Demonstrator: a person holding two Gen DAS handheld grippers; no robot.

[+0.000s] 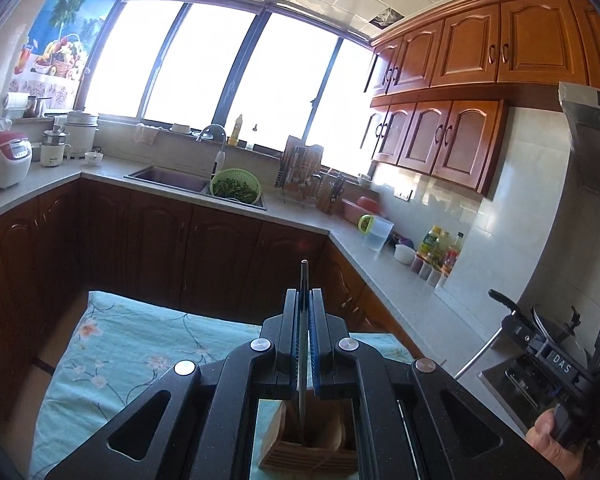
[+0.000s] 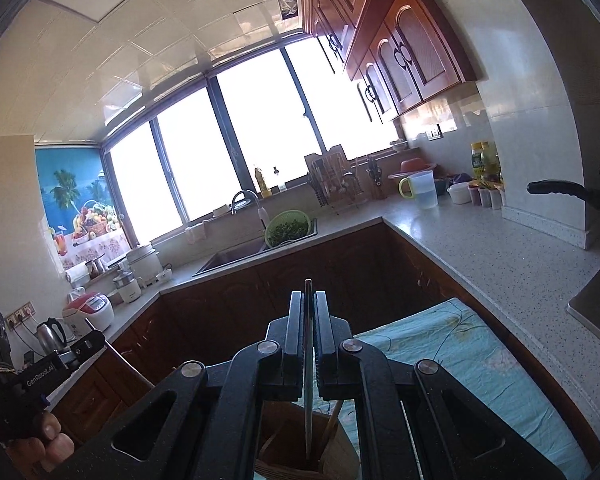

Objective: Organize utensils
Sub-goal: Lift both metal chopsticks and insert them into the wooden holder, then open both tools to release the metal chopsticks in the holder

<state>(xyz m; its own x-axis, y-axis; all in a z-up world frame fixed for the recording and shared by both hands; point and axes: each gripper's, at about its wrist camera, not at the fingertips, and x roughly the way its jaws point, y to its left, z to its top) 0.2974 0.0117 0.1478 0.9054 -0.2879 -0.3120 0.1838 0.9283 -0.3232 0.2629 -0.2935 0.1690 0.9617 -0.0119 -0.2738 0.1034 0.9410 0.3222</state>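
In the left wrist view, our left gripper [image 1: 304, 300] clamps a thin metal utensil [image 1: 303, 344] upright above the wooden holder [image 1: 312, 454] on the floral cloth [image 1: 132, 344]. In the right wrist view, our right gripper [image 2: 308, 304] pinches a flat utensil [image 2: 308, 380] whose lower end dips into that holder [image 2: 296, 460].

Your left gripper [image 1: 304, 300] is black, with blue pads lining its jaws around a grey metal utensil [image 1: 303, 344]. Your right gripper [image 2: 308, 304] is black too. Below you sits a light brown wooden holder [image 1: 312, 446] on a turquoise cloth [image 1: 140, 344] printed with pale blossoms and dark vines. The worktop [image 2: 480, 248] is speckled grey, the cabinets [image 1: 472, 52] reddish-brown wood, the colander [image 1: 236, 184] green.
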